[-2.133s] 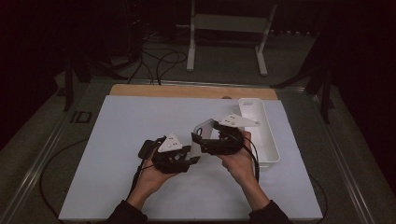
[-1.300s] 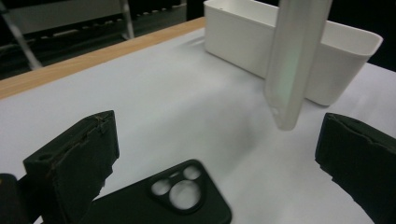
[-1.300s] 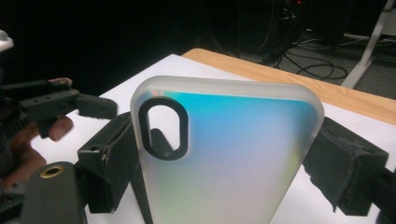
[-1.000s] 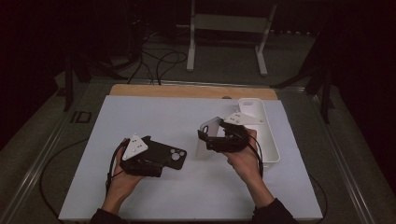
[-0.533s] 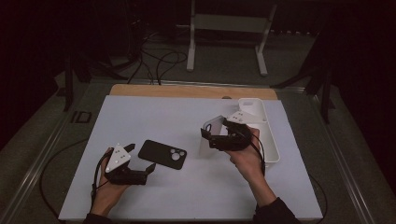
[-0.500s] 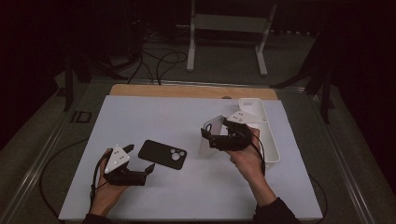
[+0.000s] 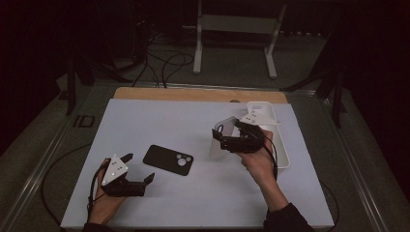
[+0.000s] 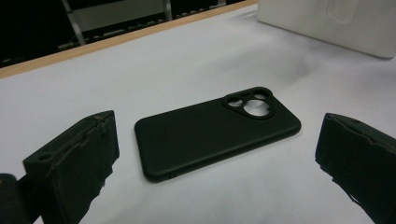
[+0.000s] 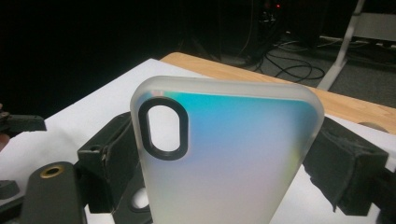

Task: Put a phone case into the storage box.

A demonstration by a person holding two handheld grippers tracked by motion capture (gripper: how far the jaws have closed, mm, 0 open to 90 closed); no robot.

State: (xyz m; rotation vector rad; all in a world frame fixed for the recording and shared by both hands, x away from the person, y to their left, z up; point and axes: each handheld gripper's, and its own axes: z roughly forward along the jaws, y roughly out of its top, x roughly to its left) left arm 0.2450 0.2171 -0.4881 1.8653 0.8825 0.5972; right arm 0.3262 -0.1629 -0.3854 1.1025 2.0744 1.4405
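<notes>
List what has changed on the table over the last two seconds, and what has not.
The left gripper carried the black phone case away from the right gripper, leftward, laid it flat on the white mat, let go and drew back toward the near left corner; its jaws now stand open. The right gripper stayed clamped on the translucent phone case, upright beside the white tray, which did not move.

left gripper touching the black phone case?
Apart. The left gripper view shows the left gripper open, white table visible between each jaw and the black phone case.
</notes>
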